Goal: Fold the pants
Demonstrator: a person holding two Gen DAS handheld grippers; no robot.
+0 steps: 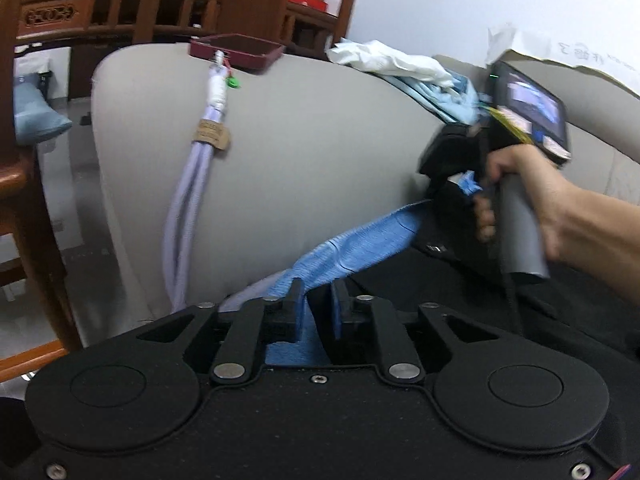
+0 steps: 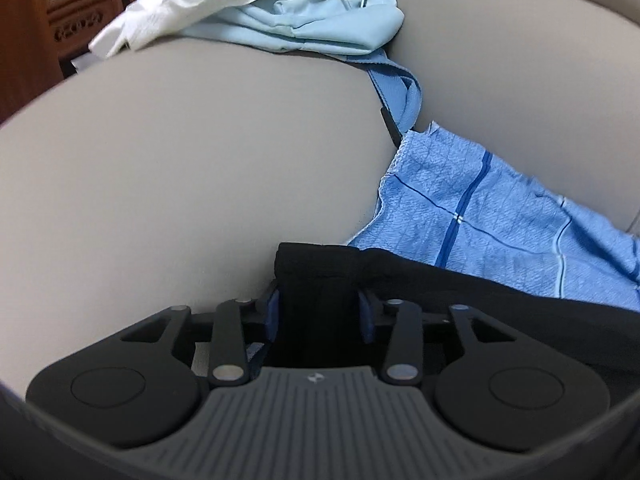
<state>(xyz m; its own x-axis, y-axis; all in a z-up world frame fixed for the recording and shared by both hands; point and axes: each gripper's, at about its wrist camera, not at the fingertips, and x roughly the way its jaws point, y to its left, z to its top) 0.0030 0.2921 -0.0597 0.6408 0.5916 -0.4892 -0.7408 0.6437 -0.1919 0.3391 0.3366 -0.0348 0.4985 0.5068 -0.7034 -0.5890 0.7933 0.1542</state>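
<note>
My right gripper has its jaws pinching a bunched edge of the black pants, which lie over a blue sheet on the grey sofa. My left gripper shows jaws narrowly parted over the blue sheet; whether they grip anything I cannot tell.

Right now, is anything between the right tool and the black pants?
No. The right tool already has a bunched edge of the pants between its fingers, with nothing between them. The blue cloth lies beyond and under the pants on the sofa.
</note>
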